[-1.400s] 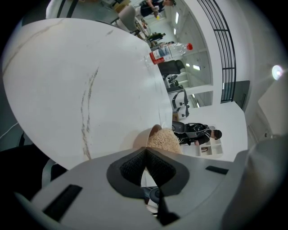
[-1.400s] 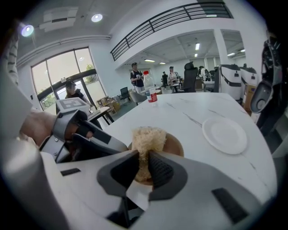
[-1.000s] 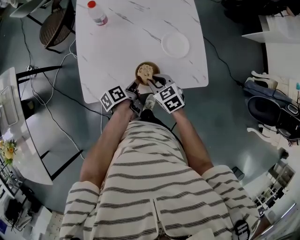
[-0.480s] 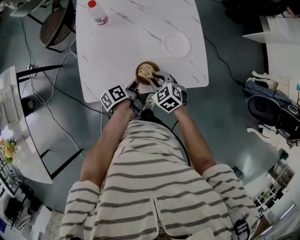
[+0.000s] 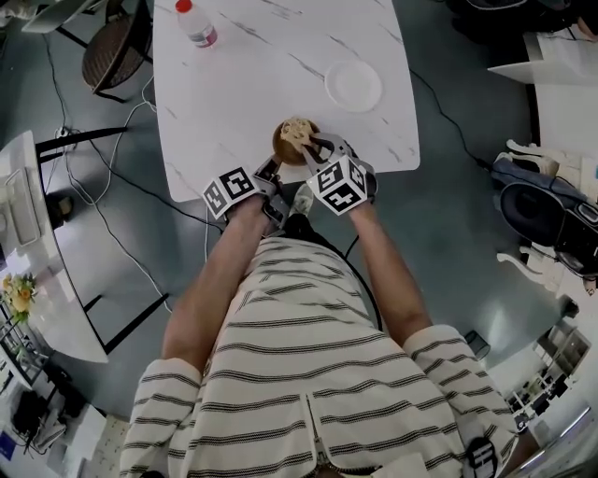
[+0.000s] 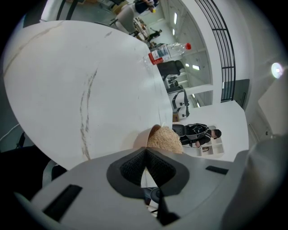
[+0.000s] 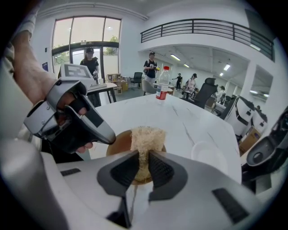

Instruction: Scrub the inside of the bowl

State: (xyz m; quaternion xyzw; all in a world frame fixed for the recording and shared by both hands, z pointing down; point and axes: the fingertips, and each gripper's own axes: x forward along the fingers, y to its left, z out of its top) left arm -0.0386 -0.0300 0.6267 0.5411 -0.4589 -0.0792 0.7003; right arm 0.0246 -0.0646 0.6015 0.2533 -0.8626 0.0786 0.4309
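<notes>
My right hand-held gripper (image 7: 143, 165) is clenched on a pale tan fibrous scrub pad (image 7: 146, 137) that sits inside the round brown wooden bowl (image 7: 118, 140). My left hand-held gripper (image 6: 146, 155) is clamped on the bowl's rim. The bowl stands near the front edge of the white marble worktop (image 5: 243, 84). Farther off are a round white plate (image 5: 352, 86) and a red-capped clear plastic bottle (image 5: 196, 25).

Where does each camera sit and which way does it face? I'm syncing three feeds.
Head view: above the person, facing steeply down at the table; striped torso, forearms, left claw and right claw show.
Left gripper view: on the left claw, facing across the table past the bowl; only its jaws show.
Right gripper view: on the right claw, facing the scrubber it grips; left claw and arm show.
Shared: bowl and scrubber, in all three.
</notes>
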